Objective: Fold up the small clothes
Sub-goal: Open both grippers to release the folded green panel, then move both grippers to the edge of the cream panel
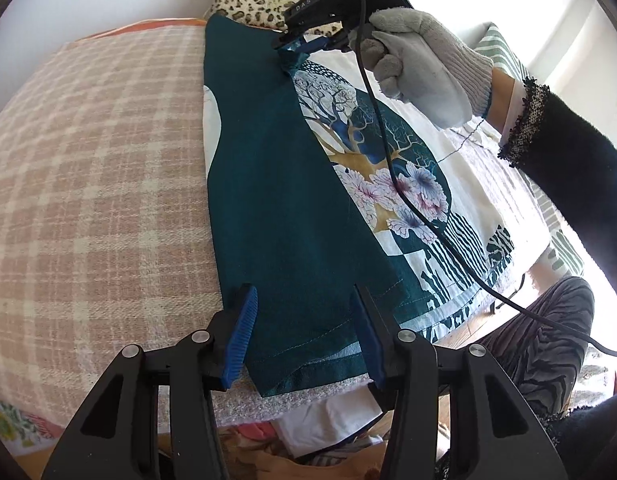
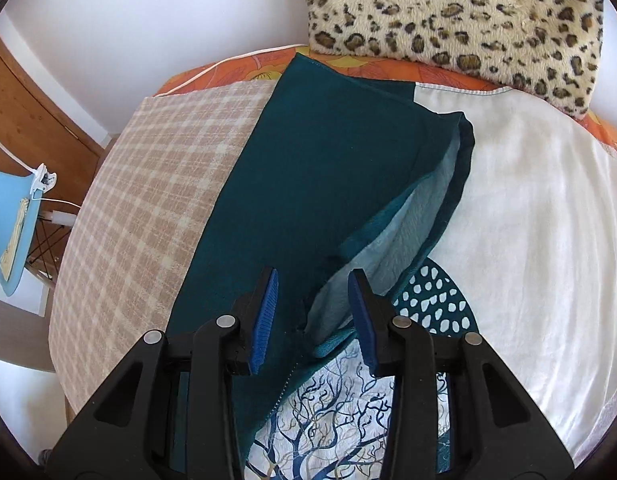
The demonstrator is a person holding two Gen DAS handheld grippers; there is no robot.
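Note:
A small garment with a teal back [image 1: 276,184] and a white front printed with a tree and flowers [image 1: 388,168] lies on the plaid-covered surface [image 1: 88,184]; its teal side is folded over the print. My left gripper [image 1: 304,320] is open, its blue pads either side of the garment's near hem. My right gripper [image 1: 304,44], held by a gloved hand [image 1: 424,68], sits at the far end of the garment on a teal edge. In the right wrist view the right gripper [image 2: 312,312] is open over the lifted teal fold [image 2: 388,240], which shows a pale lining.
A leopard-print cushion [image 2: 448,20] lies at the far end. A white cloth [image 2: 528,220] covers the right part of the surface. A black cable [image 1: 388,160] trails across the garment. A blue lamp [image 2: 8,220] stands left, beyond the surface's edge.

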